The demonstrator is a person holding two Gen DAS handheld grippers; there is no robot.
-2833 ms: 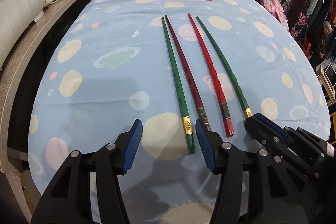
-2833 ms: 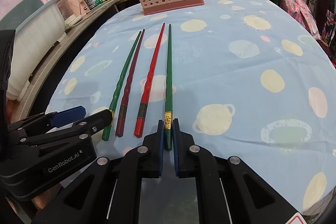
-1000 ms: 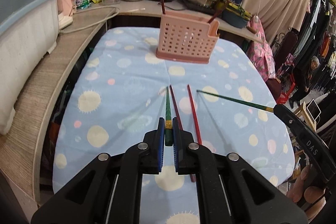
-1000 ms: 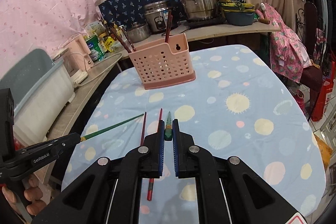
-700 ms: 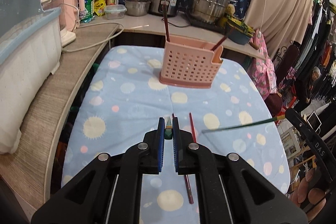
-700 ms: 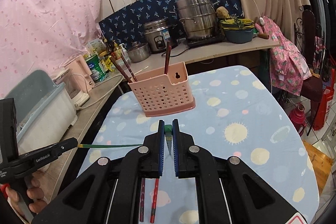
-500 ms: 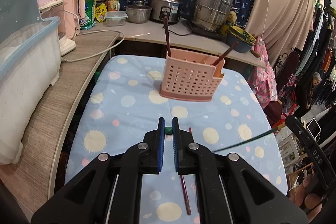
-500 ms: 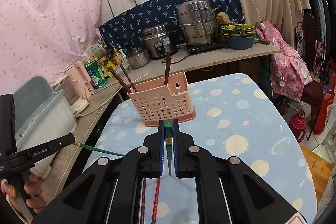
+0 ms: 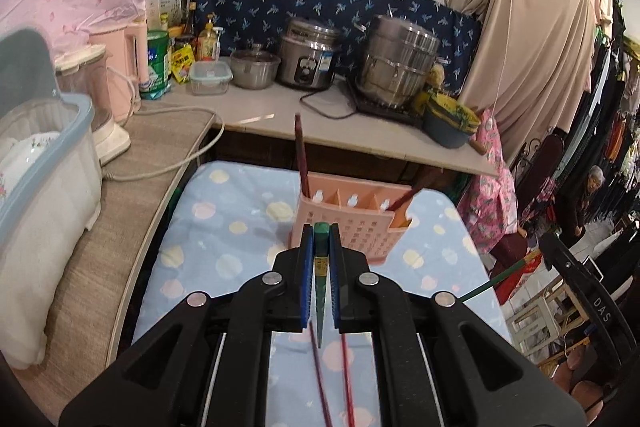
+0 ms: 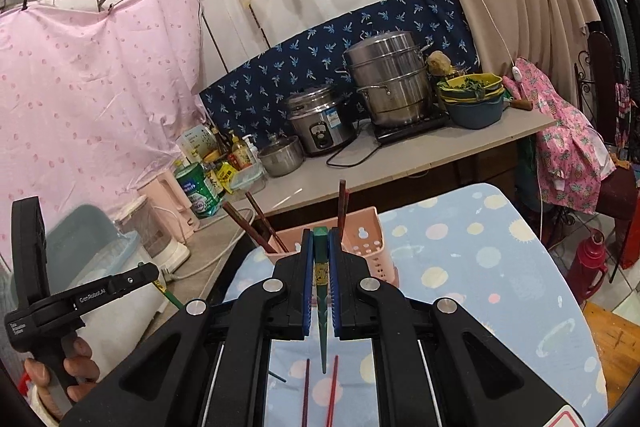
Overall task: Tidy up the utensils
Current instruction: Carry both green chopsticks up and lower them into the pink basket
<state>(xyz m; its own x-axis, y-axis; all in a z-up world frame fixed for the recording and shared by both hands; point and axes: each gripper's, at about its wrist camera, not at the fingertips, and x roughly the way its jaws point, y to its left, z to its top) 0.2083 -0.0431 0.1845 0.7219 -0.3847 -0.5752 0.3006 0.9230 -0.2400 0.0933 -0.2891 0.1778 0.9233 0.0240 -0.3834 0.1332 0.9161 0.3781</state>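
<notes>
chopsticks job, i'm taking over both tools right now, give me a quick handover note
Left tool: shut on a green chopstick, tip hanging down.
Right tool: shut on the other green chopstick, likewise.
Both are lifted off the blue dotted tablecloth, short of the pink holder, which already has dark chopsticks in it.
Left to do: drop both green ones in, then fetch the two red chopsticks lying on the cloth.

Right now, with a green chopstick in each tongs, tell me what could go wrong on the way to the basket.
1. Each green chopstick is pinched near its thick end, so its long free tip may swing and miss the pink basket.
2. Brown chopsticks already standing in the basket could block entry.
3. The two red chopsticks on the tablecloth could get knocked.
</notes>
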